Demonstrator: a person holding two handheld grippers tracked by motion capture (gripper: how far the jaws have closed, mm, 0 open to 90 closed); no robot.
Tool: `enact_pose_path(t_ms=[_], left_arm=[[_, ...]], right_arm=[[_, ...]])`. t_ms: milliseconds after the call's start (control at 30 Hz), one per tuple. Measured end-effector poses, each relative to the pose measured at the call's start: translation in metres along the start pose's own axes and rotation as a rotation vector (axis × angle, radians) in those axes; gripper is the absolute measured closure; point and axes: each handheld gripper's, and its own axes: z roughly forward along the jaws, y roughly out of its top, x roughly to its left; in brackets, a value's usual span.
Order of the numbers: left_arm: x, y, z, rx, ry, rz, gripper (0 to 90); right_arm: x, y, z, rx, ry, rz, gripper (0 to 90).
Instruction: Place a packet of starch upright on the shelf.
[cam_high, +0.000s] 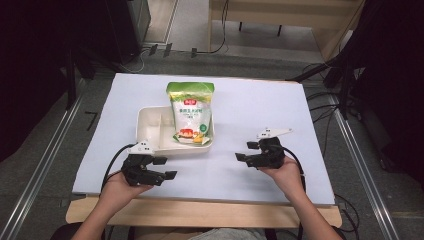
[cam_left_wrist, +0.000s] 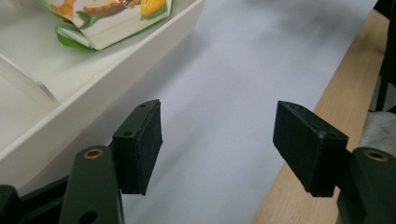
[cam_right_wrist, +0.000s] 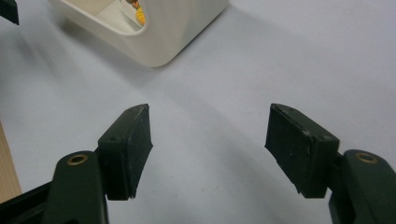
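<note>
Lower left of high view: left gripper (cam_high: 168, 168), jaws wide, nothing btwn them, hovering just beside the tray's near-left corner. Centre: 1 white tray (cam_high: 148, 116) w/ a divider; 1 food pouch (cam_high: 191, 113) lies in its right compartment, green top edge hanging over the far rim. Pouch looks light, soft, crinkly & prob. slippery film, so best pinched at the flat sealed top, not the belly. Lower right: right gripper (cam_high: 244, 151), jaws wide too, empty, apart from tray. 2 grippers total.
</note>
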Motion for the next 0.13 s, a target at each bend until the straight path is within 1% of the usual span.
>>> enact_pose_path(t_ms=[133], left_arm=[[0.0002, 0.0002, 0.0, 0.004, 0.001, 0.002, 33.2]], right_arm=[[-0.0003, -0.0006, 0.0012, 0.011, 0.004, -0.007, 31.8]])
